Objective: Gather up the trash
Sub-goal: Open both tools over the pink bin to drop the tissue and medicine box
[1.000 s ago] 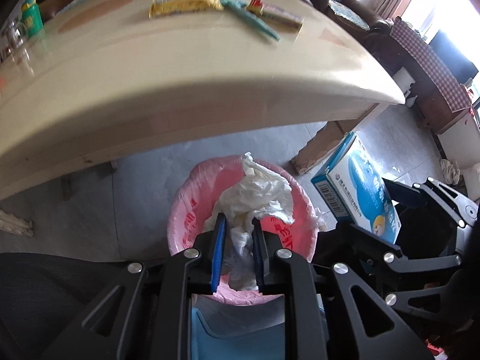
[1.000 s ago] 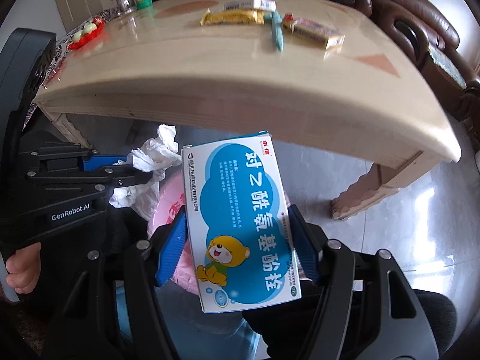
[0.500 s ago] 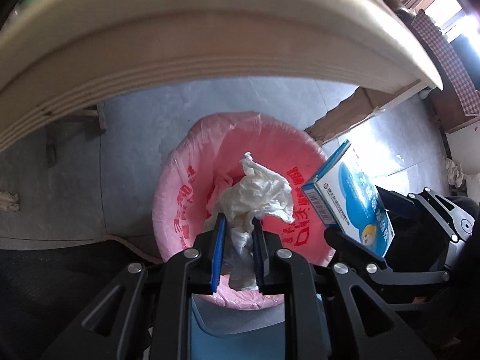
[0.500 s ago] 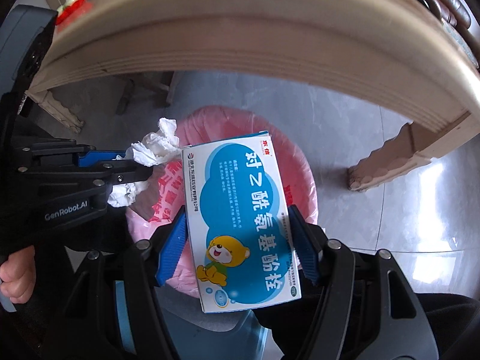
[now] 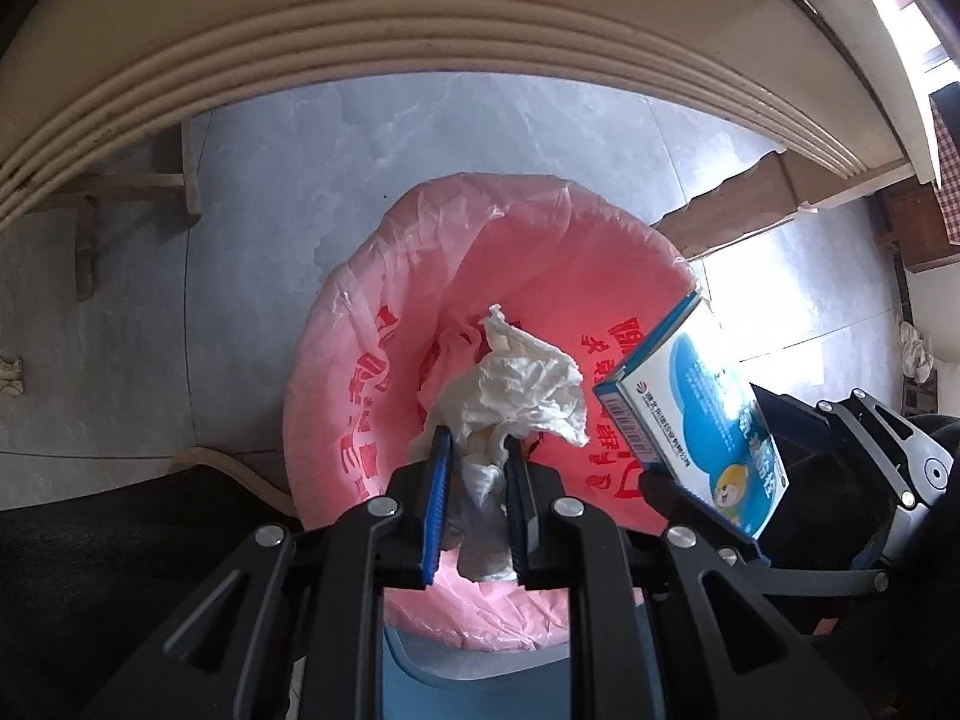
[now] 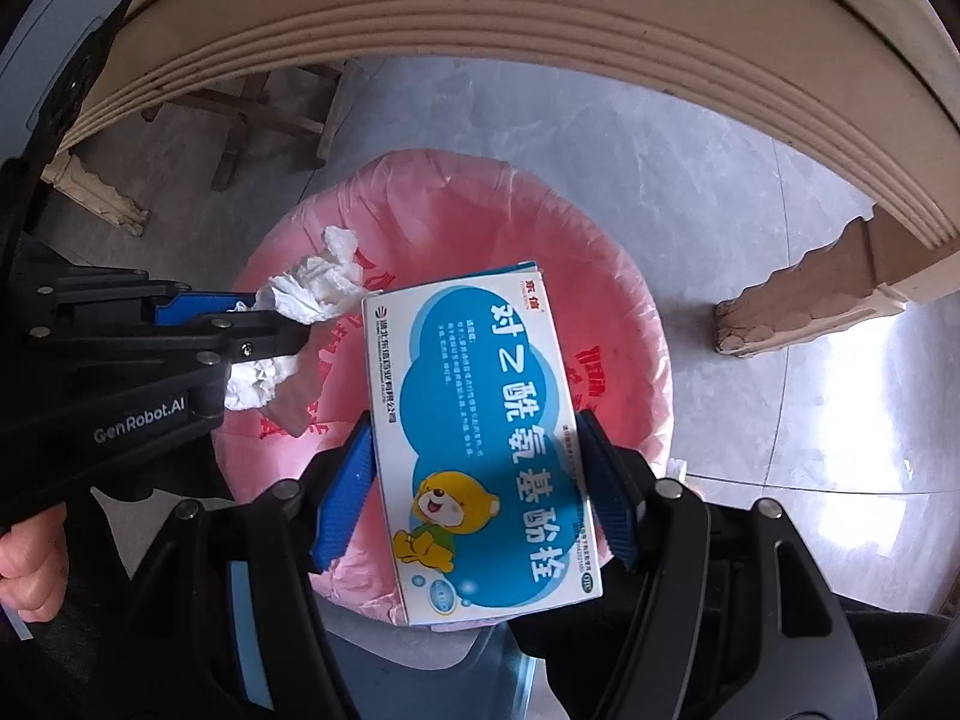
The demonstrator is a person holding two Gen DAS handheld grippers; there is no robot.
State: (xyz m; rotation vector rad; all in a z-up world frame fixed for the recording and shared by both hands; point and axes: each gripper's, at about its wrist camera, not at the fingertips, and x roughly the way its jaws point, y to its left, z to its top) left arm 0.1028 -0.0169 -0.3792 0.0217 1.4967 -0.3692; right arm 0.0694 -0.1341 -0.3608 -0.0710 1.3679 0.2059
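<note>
My left gripper is shut on a crumpled white tissue and holds it over the open mouth of a trash bin lined with a pink bag. The tissue also shows in the right wrist view, above the bin's left side. My right gripper is shut on a blue and white medicine box with a cartoon bear, held above the pink-lined bin. The box also shows in the left wrist view, over the bin's right rim.
The cream table's moulded edge arches overhead in both views. A carved table leg stands on the grey tiled floor to the right of the bin. A wooden frame stands behind it on the left.
Both grippers have dropped from table-top height to below the table edge. They now hang closer over the pink bin, still holding the tissue and the box.
</note>
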